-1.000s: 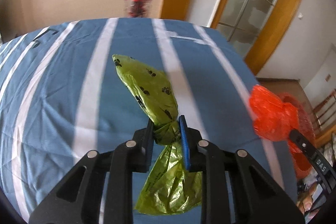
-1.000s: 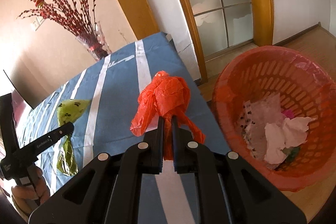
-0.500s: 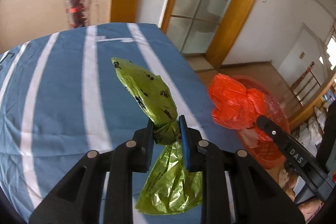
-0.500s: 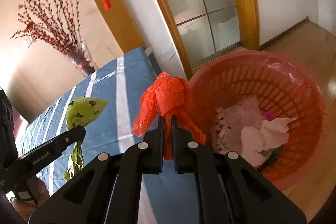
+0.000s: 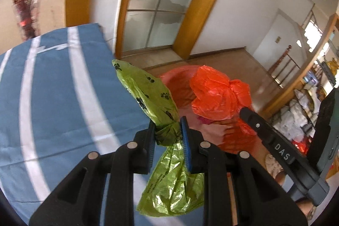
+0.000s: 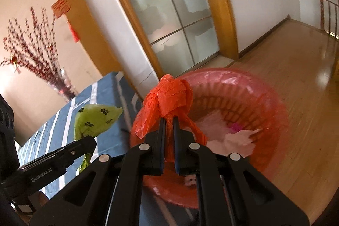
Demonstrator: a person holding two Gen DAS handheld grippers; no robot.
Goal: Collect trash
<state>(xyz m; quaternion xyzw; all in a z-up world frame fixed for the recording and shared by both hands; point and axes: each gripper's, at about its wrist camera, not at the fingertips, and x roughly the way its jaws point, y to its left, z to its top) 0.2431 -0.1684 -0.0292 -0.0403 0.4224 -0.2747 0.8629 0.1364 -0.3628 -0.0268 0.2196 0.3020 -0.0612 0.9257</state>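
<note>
My left gripper is shut on the knot of a green paw-print trash bag, held at the right edge of the blue striped table. My right gripper is shut on the knot of an orange plastic bag, held over the near rim of a red plastic basket on the floor. The basket holds crumpled white and pink paper. The orange bag and the basket also show in the left wrist view, right of the green bag. The green bag shows at left in the right wrist view.
A vase of red branches stands at the table's far end. A frosted glass door with a wooden frame is behind the basket. Wooden floor stretches to the right. Cluttered shelves are at the right of the left wrist view.
Both grippers have swung right, off the table toward the basket, each still holding its bag. The orange bag now hangs over the basket rim; the green bag has reached the table edge.
</note>
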